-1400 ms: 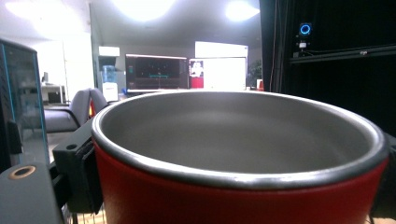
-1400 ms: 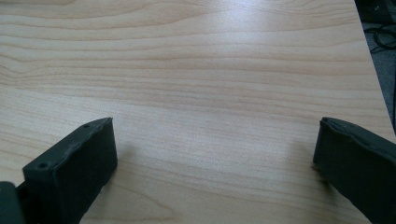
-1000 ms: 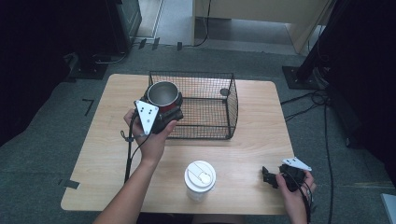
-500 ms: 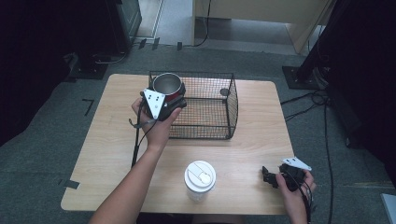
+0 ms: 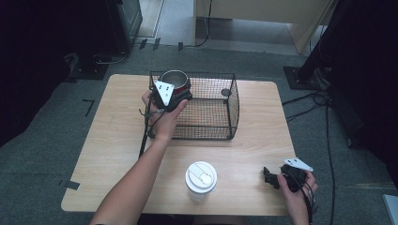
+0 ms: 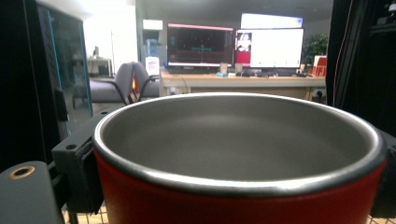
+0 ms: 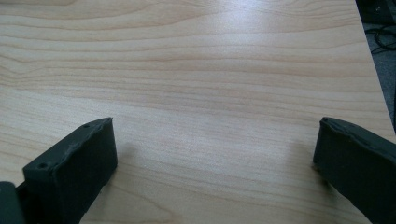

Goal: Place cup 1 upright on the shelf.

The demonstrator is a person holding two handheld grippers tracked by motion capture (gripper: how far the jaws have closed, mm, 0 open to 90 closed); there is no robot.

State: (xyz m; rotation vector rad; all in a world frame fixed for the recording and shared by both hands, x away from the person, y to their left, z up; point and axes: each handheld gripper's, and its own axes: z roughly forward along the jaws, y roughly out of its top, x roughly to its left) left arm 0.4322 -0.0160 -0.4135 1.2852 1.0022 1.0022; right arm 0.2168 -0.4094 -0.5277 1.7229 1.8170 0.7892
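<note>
A red mug with a steel inside (image 5: 174, 80) (image 6: 238, 158) is held at the near-left corner of a black wire basket (image 5: 220, 126), above the basket's rim. My left gripper (image 5: 177, 93) is shut on the mug, its jaws pressing both sides. In the left gripper view the mug sits right in front of the camera, between the black fingers (image 6: 77, 172). My right gripper (image 5: 271, 178) (image 7: 212, 154) rests low over the bare wood at the table's near-right, its jaws wide open with nothing between them.
A white lidded paper cup (image 5: 201, 179) stands near the front edge, mid-table. A small dark round thing (image 5: 225, 92) lies in the basket's far right corner. The wooden table (image 5: 112, 136) has bare room left of the basket. Cables run on the floor at right.
My left gripper has carried the mug away from me and up, from beside the basket's near-left side to over its left corner. The right gripper has stayed put.
</note>
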